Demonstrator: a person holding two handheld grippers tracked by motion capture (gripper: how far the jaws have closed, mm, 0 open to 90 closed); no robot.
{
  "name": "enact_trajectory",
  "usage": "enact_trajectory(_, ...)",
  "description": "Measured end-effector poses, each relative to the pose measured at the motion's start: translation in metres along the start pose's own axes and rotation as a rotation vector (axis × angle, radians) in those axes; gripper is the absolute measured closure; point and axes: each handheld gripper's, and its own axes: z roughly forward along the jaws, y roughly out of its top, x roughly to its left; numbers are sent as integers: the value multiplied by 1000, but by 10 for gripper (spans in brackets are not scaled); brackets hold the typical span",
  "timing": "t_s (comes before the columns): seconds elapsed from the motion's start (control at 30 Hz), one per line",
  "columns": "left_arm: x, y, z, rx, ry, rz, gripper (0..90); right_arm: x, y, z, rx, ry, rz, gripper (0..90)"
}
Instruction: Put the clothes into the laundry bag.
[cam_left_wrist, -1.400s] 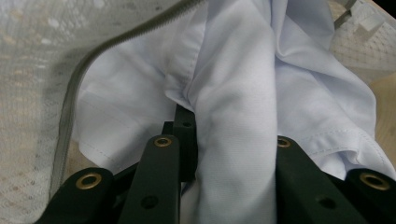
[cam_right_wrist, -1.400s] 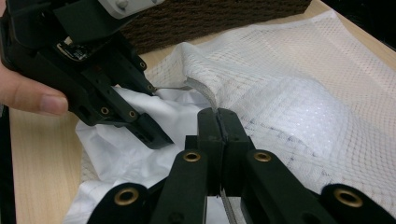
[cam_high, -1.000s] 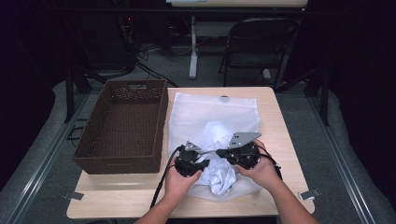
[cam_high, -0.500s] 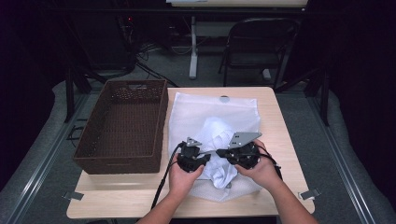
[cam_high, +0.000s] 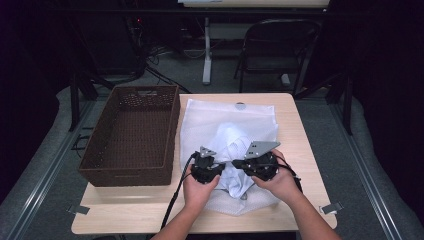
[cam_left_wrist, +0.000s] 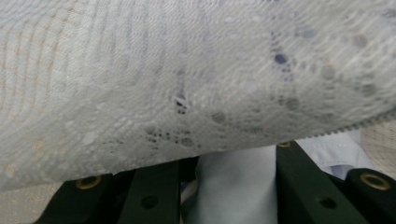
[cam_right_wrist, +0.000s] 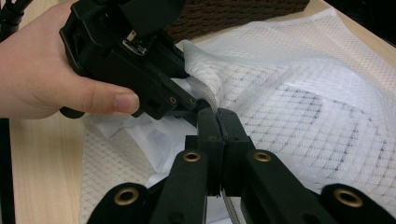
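Light wooden table in a dark room, folding chair behind it. White mesh laundry bag lies right of the brown wicker basket, white garment inside. Left gripper: jaws parted around the garment. Right gripper: jaws closed on the bag's edge.

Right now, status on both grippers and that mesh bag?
Right gripper shut on mesh laundry bag edge. Left gripper open, white cloth between its jaws, under the mesh. Wicker basket beside the bag, nothing blocking.
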Motion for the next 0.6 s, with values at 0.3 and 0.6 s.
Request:
enact_trajectory(0.3,-5,-4,0,39,-5,26,526,-4,-3,1,5,-7,10,892)
enact_trajectory(0.6,-12,-4,-17,51,-7,73,461,-5,-3,0,-3,-12,14,892)
